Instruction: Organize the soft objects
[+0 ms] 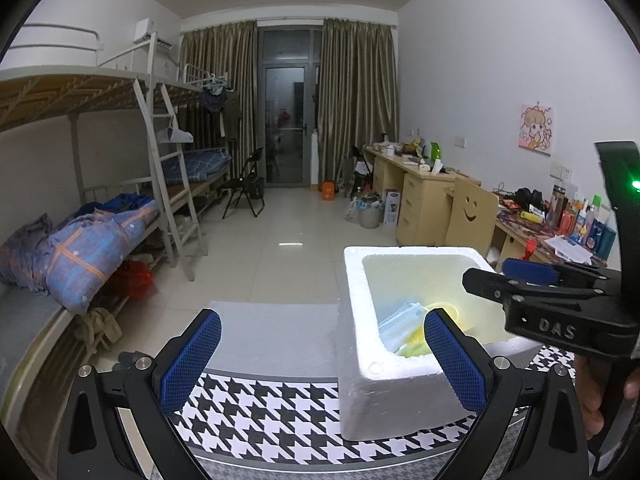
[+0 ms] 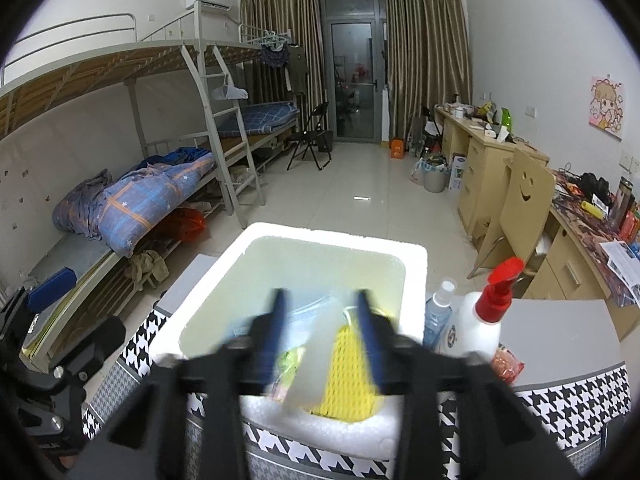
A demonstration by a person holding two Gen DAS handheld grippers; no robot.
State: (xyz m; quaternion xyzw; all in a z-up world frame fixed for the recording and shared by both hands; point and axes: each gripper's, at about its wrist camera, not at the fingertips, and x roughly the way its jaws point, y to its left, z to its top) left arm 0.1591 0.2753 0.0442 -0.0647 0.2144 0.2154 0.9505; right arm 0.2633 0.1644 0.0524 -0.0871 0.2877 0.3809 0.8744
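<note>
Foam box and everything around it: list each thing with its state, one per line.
Foam box: open, no lid, upright on the checked cloth.
Yellow mesh sleeve: inside the box.
Face masks: inside the box.
Left claw: open, empty.
Right claw: blurred, over the box; whether it grips anything is unclear.
Pump bottle: upright, beside the box.
Clear bottle: upright, capped.
</note>
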